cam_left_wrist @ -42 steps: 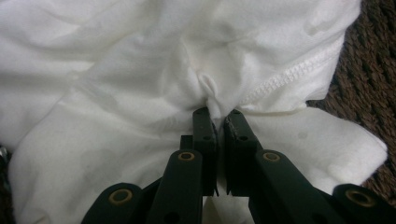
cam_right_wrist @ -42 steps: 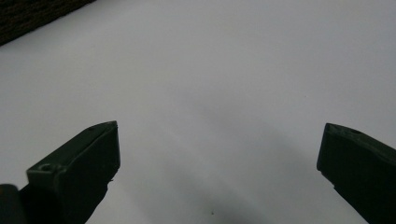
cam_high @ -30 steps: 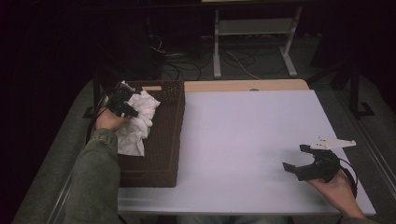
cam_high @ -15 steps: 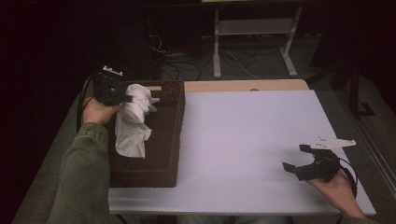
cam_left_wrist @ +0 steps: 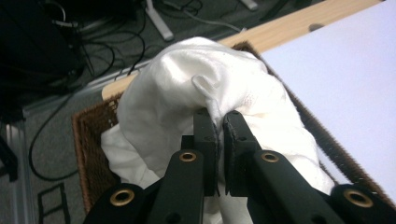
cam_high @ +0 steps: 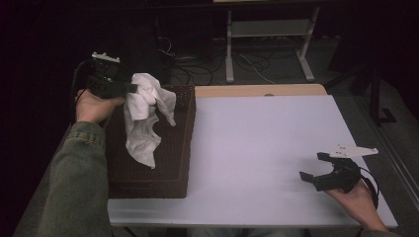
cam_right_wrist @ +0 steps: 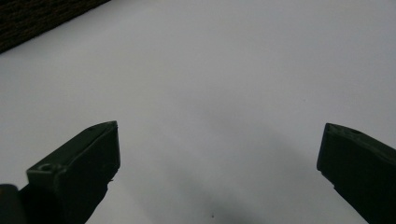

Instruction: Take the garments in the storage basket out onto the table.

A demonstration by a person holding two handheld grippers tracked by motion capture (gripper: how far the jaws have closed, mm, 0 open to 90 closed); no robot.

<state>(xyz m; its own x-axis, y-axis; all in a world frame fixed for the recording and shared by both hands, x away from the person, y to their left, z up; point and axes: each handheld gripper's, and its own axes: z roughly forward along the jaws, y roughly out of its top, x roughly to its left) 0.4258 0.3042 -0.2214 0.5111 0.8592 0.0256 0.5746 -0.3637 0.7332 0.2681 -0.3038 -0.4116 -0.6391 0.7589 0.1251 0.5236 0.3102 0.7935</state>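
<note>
Cloth [cam_high: 146, 116] hangs pinched in left gripper [cam_high: 131, 89] over basket [cam_high: 184, 148]; lift it fully clear before swinging toward right gripper [cam_high: 313, 168], jaws apart, waiting.

The basket [cam_high: 168, 163] sits at the surface's [cam_high: 267, 148] left edge. The cloth [cam_high: 146, 116] hangs from the left gripper [cam_high: 132, 89] above the basket's far end, its tail seemingly touching inside. The right gripper [cam_high: 314, 168] lies near right.

- my cloth [cam_high: 146, 116] is plain white
- the basket [cam_high: 168, 163] is dark brown, woven
- my table [cam_high: 267, 148] is pale white
- my sleeve [cam_high: 79, 182] is olive green
</note>
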